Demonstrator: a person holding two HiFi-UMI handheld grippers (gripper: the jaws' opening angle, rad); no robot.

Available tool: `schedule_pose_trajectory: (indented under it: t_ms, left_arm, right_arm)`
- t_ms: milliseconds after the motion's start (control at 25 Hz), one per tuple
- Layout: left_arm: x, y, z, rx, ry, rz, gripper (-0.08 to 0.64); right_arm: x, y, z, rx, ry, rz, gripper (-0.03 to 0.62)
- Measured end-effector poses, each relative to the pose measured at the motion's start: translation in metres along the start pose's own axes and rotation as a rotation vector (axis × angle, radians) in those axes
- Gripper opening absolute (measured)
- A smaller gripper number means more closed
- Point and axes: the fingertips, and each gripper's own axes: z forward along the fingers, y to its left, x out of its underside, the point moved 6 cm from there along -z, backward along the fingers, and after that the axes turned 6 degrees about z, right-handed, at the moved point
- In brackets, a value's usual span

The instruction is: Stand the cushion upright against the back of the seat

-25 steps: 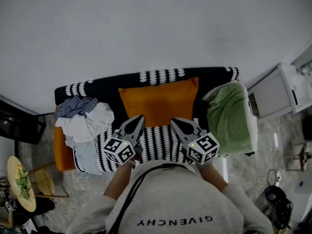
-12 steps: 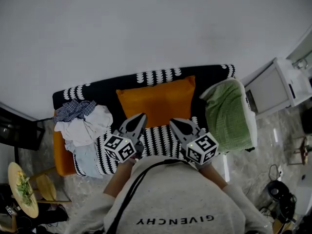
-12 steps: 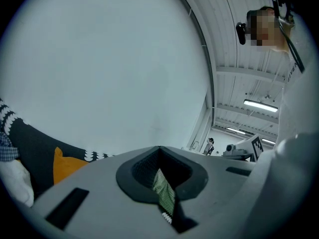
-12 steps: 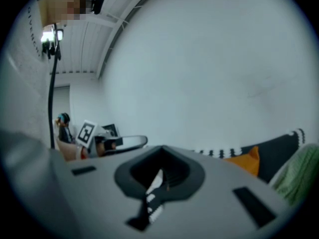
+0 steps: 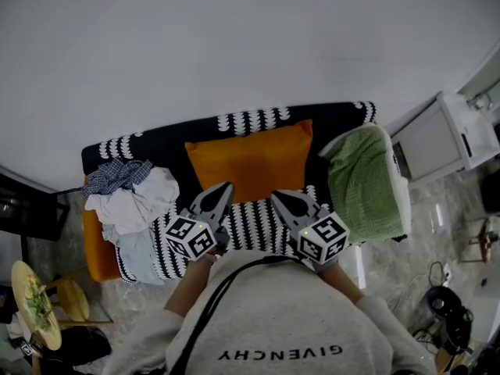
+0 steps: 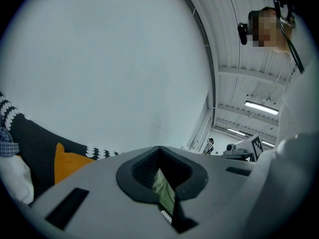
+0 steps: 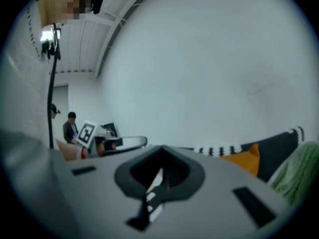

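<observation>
Cushion point(image 5: 248, 162), orange, is observed at the middle of the sofa, its upper edge against the black backrest point(image 5: 168, 143) and its lower edge on the striped seat point(image 5: 254, 223); it is judged to be leaning back already. Left gripper point(image 5: 225, 187) and right gripper point(image 5: 278, 197) are held just short of it, jaws closed on nothing. If straightening is found necessary, the jaws should be opened first and the top corners taken (one per side), the base being pressed toward the backrest to prevent sliding.
</observation>
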Motion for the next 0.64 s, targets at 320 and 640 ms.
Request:
schedule_pose_trajectory:
  t_ms: [320, 640]
  left_arm:
    - [0.001, 0.008, -0.002, -0.013, 0.001, -0.015, 0.025]
    - [0.004, 0.019, -0.011, -0.040, 0.013, -0.029, 0.025]
  right_arm:
    - [0.003, 0.000, 0.008, -0.021, 0.023, 0.008, 0.017]
    - [0.008, 0.002, 0.018, -0.050, 0.063, 0.010, 0.017]
